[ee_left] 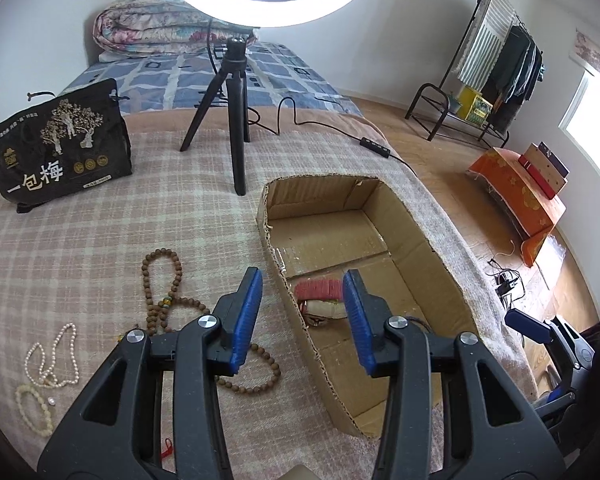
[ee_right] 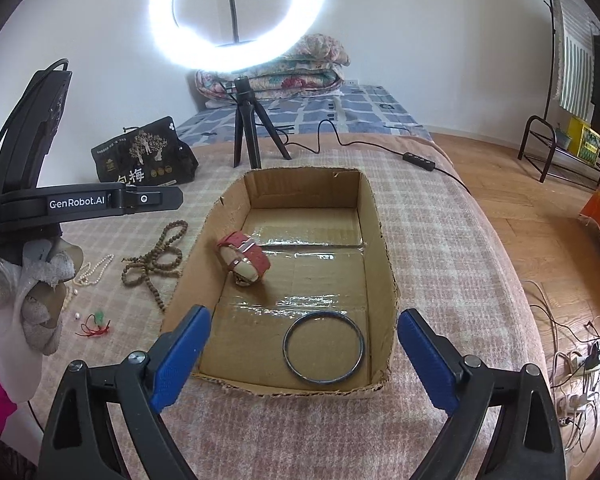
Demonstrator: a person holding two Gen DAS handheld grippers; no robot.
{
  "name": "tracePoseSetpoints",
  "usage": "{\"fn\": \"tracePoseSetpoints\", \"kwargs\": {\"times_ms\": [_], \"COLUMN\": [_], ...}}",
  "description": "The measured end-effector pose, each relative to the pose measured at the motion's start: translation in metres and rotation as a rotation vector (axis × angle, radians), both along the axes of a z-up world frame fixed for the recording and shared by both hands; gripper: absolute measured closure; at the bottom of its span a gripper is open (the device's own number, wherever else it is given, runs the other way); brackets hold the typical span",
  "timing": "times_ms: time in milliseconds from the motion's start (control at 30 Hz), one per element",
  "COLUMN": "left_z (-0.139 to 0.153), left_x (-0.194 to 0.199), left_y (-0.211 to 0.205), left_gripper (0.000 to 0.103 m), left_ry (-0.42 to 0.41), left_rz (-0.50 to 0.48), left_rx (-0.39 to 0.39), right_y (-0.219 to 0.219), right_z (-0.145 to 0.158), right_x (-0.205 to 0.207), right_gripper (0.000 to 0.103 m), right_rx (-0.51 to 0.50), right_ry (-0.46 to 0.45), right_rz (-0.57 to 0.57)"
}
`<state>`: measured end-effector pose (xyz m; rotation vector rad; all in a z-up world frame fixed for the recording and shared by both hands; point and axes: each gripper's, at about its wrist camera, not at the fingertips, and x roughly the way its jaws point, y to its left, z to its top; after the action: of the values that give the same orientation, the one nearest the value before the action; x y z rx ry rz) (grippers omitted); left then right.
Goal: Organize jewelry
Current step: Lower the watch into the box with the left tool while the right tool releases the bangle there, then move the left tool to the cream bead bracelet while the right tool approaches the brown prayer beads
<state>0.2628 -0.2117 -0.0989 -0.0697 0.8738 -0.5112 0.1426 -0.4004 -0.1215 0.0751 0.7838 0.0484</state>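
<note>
A shallow cardboard box (ee_right: 380, 240) lies on the checked blanket and holds a red-strapped watch (ee_right: 246, 260) and a dark metal bangle (ee_right: 324, 348). The box (ee_left: 440, 236) and watch (ee_left: 320, 296) also show in the left wrist view. Left of the box lie a brown bead necklace (ee_left: 168, 304), a pearl string (ee_left: 56, 352) and a pale bead bracelet (ee_left: 34, 408). My left gripper (ee_left: 304, 316) is open and empty, above the box's left wall. My right gripper (ee_right: 304, 356) is open wide and empty, over the box's near end.
A ring light on a black tripod (ee_left: 236, 120) stands behind the box, its cable (ee_left: 340, 128) trailing right. A black snack bag (ee_left: 60, 148) stands at the back left. A red string charm (ee_right: 96, 324) lies by the beads. The bed edge drops to wooden floor on the right.
</note>
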Motion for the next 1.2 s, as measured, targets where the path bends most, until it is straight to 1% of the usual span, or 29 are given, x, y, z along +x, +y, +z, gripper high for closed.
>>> {"fn": "tracePoseSetpoints", "kwargs": {"times_ms": [167, 367, 567, 733, 967, 1200], "left_z": [0.015, 0.035, 0.053, 0.062, 0.062, 0.045], "left_x": [-0.012, -0.025, -0.044, -0.059, -0.078, -0.089], "left_y": [0.016, 0.047, 0.088, 0.132, 0.194, 0.256], "left_gripper": [0.061, 0.061, 0.061, 0.061, 0.061, 0.061], "left_ry": [-0.028, -0.060, -0.101, -0.131, -0.132, -0.082], "left_rz": [0.018, 0.059, 0.115, 0.173, 0.242, 0.320], "left_rx": [-0.006, -0.011, 0.007, 0.010, 0.024, 0.031], "right_y": [0.007, 0.019, 0.031, 0.045, 0.071, 0.101], "right_z": [0.015, 0.032, 0.048, 0.058, 0.065, 0.064], "right_x": [-0.010, -0.023, -0.034, -0.041, -0.042, -0.031], "right_gripper": [0.007, 0.007, 0.007, 0.007, 0.007, 0.007], "right_rx": [-0.013, -0.024, -0.027, -0.035, -0.038, -0.039], "right_ry": [-0.019, -0.044, -0.068, -0.085, -0.092, -0.082], "right_rz": [0.008, 0.020, 0.038, 0.063, 0.115, 0.172]}}
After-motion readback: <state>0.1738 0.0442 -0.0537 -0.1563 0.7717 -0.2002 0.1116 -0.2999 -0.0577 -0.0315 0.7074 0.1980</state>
